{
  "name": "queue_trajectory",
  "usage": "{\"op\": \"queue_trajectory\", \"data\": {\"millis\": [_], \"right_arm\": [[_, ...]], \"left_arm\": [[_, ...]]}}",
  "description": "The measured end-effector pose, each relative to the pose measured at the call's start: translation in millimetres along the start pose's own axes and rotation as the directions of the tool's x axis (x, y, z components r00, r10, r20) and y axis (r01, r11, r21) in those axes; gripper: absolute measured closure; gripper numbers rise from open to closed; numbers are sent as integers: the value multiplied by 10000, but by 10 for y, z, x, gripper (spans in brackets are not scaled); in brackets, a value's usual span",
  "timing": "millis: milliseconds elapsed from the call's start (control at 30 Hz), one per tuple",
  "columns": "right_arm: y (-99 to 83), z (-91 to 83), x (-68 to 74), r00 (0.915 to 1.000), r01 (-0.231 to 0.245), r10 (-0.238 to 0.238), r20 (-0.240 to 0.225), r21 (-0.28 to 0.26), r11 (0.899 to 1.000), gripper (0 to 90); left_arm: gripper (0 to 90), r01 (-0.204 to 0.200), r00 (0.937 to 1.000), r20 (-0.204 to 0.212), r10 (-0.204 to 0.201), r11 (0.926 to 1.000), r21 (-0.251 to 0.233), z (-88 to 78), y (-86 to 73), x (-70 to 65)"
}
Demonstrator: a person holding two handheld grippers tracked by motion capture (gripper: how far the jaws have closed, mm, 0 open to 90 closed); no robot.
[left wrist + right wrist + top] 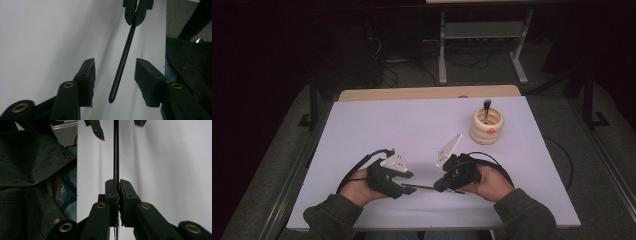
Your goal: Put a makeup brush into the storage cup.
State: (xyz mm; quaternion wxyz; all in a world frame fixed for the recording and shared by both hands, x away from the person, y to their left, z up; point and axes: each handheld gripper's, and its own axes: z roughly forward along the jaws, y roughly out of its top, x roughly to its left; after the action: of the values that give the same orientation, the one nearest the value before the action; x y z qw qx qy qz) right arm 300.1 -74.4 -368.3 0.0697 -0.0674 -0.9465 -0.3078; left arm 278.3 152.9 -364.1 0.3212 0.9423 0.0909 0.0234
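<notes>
Two grippers: right gripper (118,195) pinching thin black rod (122,62), left gripper (113,80) spread around rod tip; ribbed cup (486,125) w/ brush well apart.

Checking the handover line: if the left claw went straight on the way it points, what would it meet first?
Probably the thin black rod: its free end already sits between the open left claw jaws. Further on is the right claw, shut on the rod. Depth is hard to judge.
</notes>
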Motion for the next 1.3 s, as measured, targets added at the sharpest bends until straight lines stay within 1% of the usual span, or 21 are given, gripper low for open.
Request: {"op": "queue_trajectory", "data": {"millis": [67, 100, 233, 433, 467, 533, 633, 700, 733, 767, 833, 867, 900, 967, 1033, 1100, 1133, 1200, 1233, 1267, 1300], "right_arm": [[10, 8, 12, 9999, 88, -88, -60, 21, 10000, 849], [25, 20, 27, 9996, 230, -230, -148, 31, 9997, 849], [63, 48, 38, 9988, 409, -403, -280, 186, 9990, 849], [90, 59, 55, 9980, 563, -559, -302, 151, 9983, 849], [98, 58, 56, 9979, 577, -571, -306, 187, 9982, 849], [106, 57, 55, 9976, 610, -605, -347, 120, 9981, 849], [119, 52, 75, 9973, 634, -630, -383, 93, 9979, 848], [124, 36, 98, 9964, 792, -791, -317, 1, 9969, 847], [111, 19, 99, 9956, 852, -860, -368, -215, 9961, 835], [101, 10, 102, 9968, 673, -687, -415, -343, 9971, 821], [69, -3, 87, 9976, 404, -438, -538, -619, 9973, 736], [49, 0, 71, 9974, 487, -527, -495, -791, 9957, 717], [36, -1, 72, 9975, 398, -444, -546, -825, 9958, 708], [-6, 6, 58, 9977, 384, -433, -528, -904, 9952, 689], [-36, -6, 53, 9980, 211, -267, -580, -950, 9953, 699], [-50, -10, 38, 9980, 295, -352, -527, -1060, 9939, 707], [-62, -18, 30, 9982, 198, -259, -549, -1091, 9938, 719], [-81, -38, 18, 9980, 100, -174, -602, -1214, 9926, 764], [-81, -38, 18, 9980, 100, -174, -602, -1214, 9926, 764], [-79, -46, 22, 9973, 185, -270, -676, -1226, 9923, 813], [-79, -46, 22, 9973, 185, -270, -676, -1226, 9923, 813]], "left_arm": [[576, -71, 9999, 116, 70, 9999, 74, 12, 5, -7], [596, -207, 9993, 318, 200, 9995, 228, 35, 14, -16], [648, -504, 9973, 556, 475, 9973, 536, 65, 27, -25], [714, -561, 9951, 848, 502, 9961, 685, 110, 27, -43], [750, -684, 9932, 996, 602, 9943, 814, 118, 30, -40], [783, -668, 9922, 1109, 572, 9941, 854, 123, 29, -49], [841, -834, 9896, 1247, 721, 9927, 875, 126, 31, -77], [846, -892, 9878, 1352, 771, 9923, 864, 116, 27, -98], [848, -861, 9871, 1418, 746, 9933, 773, 101, 25, -94], [848, -915, 9874, 1363, 804, 9928, 771, 92, 22, -86], [850, -944, 9877, 1320, 838, 9926, 767, 82, 17, -77], [850, -931, 9875, 1340, 831, 9931, 707, 73, -3, -72], [850, -773, 9885, 1347, 689, 9953, 578, 71, -21, -81], [850, -749, 9885, 1359, 670, 9957, 540, 65, -33, -79], [850, -651, 9888, 1377, 584, 9969, 448, 59, -53, -74], [850, -552, 9899, 1325, 505, 9980, 322, 48, -68, -65], [850, -566, 9898, 1327, 523, 9980, 287, 37, -73, -58], [850, -411, 9896, 1381, 406, 9992, 12, 15, -86, -52], [850, -411, 9896, 1381, 406, 9992, 12, 15, -86, -52], [850, -397, 9899, 1364, 397, 9992, -31, 4, -92, -52], [850, -397, 9899, 1364, 397, 9992, -31, 4, -92, -52]]}}
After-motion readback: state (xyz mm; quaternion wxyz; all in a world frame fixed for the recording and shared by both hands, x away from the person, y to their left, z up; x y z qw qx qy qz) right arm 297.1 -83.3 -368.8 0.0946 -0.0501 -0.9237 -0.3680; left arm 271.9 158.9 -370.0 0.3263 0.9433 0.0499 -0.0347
